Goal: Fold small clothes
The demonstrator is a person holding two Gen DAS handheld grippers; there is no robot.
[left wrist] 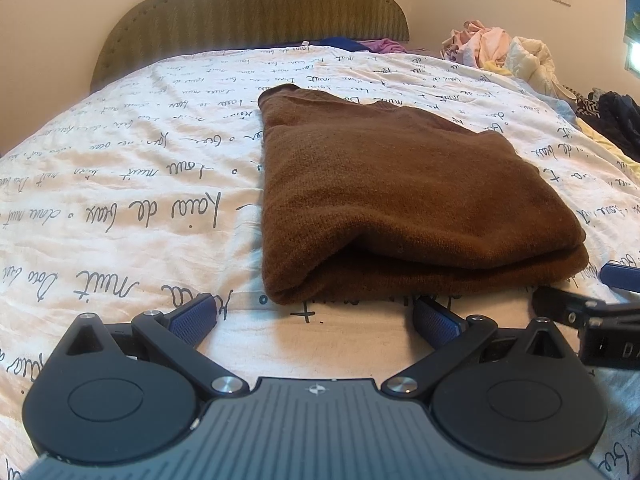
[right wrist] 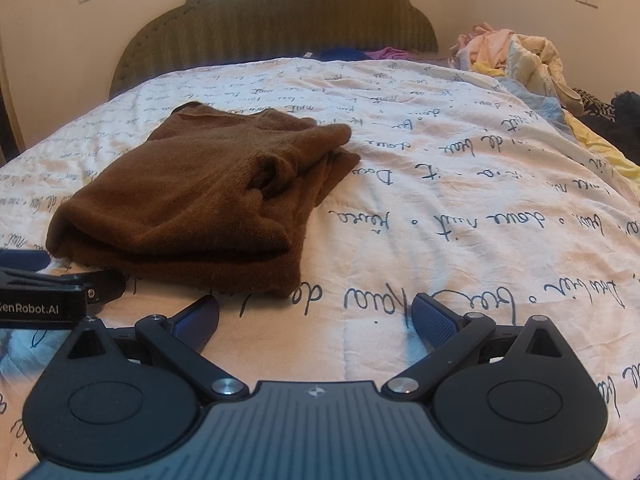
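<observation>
A brown knitted sweater (left wrist: 400,184) is laid folded into a thick, soft rectangle on the bed's quilted white coverlet (left wrist: 132,184), which is printed with dark cursive script. Both the left tongs (left wrist: 316,318) and the right tongs (right wrist: 316,316) are spread wide and empty, their ribbed blue pads held just short of the sweater's near edge. A heap of crumpled clothes (right wrist: 516,52) is piled beside the padded olive headboard (right wrist: 276,24).

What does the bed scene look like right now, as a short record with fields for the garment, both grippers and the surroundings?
garment: brown sweater, folded, lying on the bedspread
left gripper: open, empty, just short of the sweater's near edge
right gripper: open, empty, near the sweater's right corner
clothes pile: heaped at the far right of the bed
headboard: green, behind the bed
</observation>
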